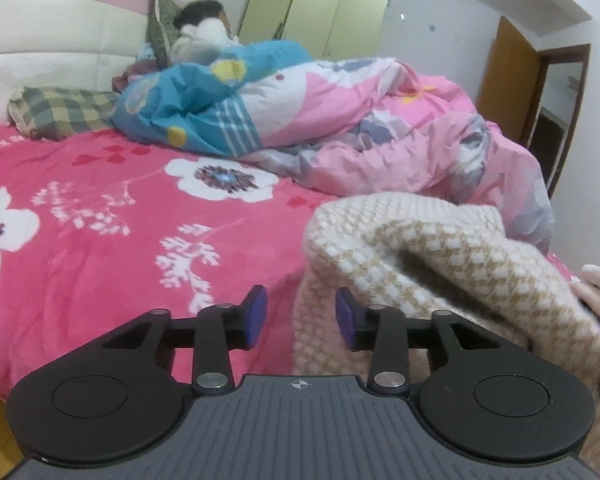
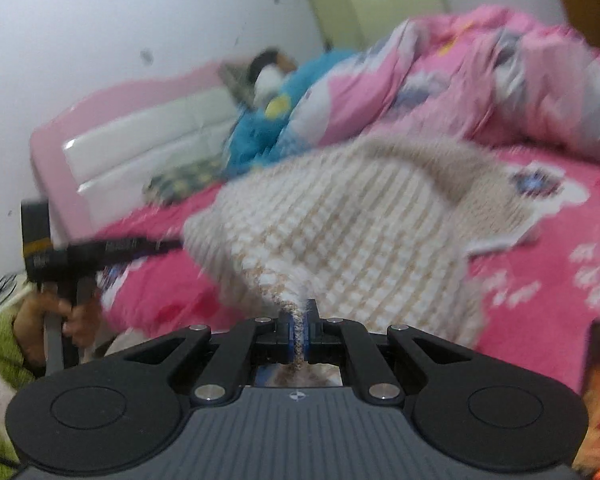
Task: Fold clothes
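While my right gripper stays out of the matter of release, its jaws are clamped on an edge of the cream-and-tan knitted sweater, which drapes onto the pink floral bedspread. My left gripper stands apart, empty, just beside the sweater's fold.

White walls, pink bed, wardrobe

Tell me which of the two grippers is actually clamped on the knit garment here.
The right gripper: its jaws are pinched shut on an edge of the cream-and-tan knit garment. The left gripper has its jaws apart, with nothing pressed between them.
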